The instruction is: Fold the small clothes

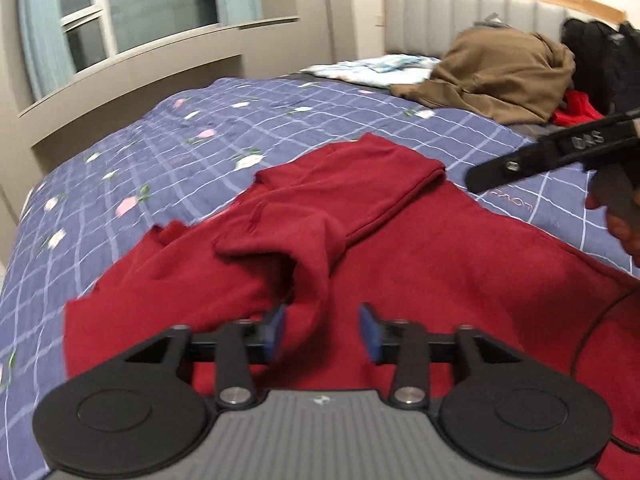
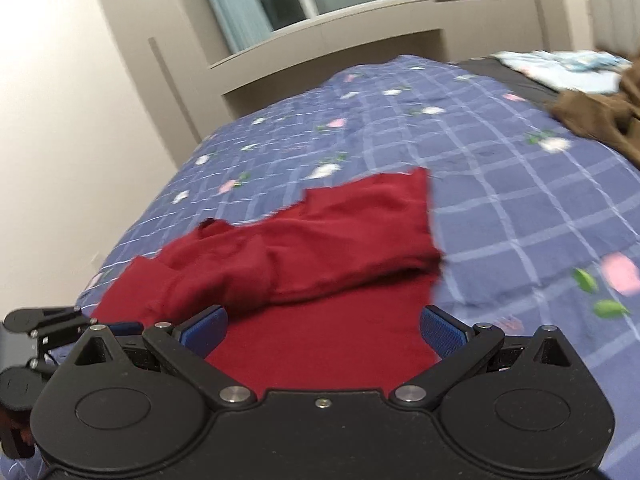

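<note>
Left wrist view: one dark red garment [image 1: 360, 240] lies on the bed's blue checked quilt [image 1: 160, 140], one sleeve folded across its body. The left gripper [image 1: 322, 330] hovers over its near part, blue pads apart, holding nothing. At far right sit one brown garment [image 1: 500, 76], a pale floral cloth [image 1: 380, 66], a black bag [image 1: 600, 52], and a red item [image 1: 576, 108], partly hidden. The right gripper [image 1: 484, 180] enters from the right, blurred.

Right wrist view: the right gripper [image 2: 322, 330] has its pads wide apart over the garment [image 2: 320, 240]. The left gripper [image 2: 36, 328] is cut off at the left edge.
</note>
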Action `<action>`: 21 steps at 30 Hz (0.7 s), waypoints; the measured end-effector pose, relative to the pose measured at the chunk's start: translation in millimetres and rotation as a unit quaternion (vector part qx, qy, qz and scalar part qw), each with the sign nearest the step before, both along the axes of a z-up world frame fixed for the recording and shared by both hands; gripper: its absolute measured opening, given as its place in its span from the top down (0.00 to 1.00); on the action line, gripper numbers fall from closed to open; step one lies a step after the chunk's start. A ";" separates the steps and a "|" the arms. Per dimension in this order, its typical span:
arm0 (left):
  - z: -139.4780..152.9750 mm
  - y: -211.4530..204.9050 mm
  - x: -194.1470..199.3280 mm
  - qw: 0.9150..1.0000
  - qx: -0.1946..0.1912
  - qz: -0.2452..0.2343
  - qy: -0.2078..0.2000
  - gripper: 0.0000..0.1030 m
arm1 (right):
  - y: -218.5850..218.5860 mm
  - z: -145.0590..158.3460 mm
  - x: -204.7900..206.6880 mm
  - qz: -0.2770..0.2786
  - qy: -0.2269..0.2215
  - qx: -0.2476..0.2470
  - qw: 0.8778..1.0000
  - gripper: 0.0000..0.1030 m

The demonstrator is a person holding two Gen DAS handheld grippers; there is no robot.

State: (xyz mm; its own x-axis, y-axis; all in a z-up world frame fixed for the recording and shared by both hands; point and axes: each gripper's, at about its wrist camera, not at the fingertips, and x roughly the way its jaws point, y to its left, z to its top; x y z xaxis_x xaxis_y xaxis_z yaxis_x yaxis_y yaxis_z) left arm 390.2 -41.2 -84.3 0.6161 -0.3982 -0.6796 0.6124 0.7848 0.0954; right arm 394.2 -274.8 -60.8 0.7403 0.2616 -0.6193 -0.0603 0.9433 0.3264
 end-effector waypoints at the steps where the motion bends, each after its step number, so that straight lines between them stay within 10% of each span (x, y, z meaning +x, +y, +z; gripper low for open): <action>1: 1.4 4.4 -0.2 1.000 -0.003 0.007 0.003 0.47 | 9.4 2.3 8.5 0.015 -0.002 -0.001 1.000 0.01; 7: 13.3 50.8 -13.8 0.995 -0.028 0.099 0.011 0.26 | 79.4 17.7 76.2 0.091 -0.007 -0.019 0.996 0.06; 13: 24.3 106.2 0.4 0.969 -0.059 0.239 0.025 0.14 | 156.6 1.3 122.5 0.138 0.032 -0.097 0.985 0.24; 17: 31.2 128.3 10.2 0.954 -0.088 0.285 0.028 0.09 | 160.7 -11.8 121.8 0.114 0.046 -0.142 0.982 0.80; 21: 30.4 137.5 16.1 0.951 -0.088 0.295 0.024 0.07 | 119.7 -1.0 86.6 0.070 0.002 -0.115 0.991 0.90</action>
State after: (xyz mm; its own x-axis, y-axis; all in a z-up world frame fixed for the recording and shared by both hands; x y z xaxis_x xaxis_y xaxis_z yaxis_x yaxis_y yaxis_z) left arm 406.3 96.3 -53.9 0.7372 -0.1030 -0.6678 0.0612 0.9944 -0.0857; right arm 480.8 -155.1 -61.8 0.7043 0.2130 -0.6772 -0.1951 0.9753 0.1039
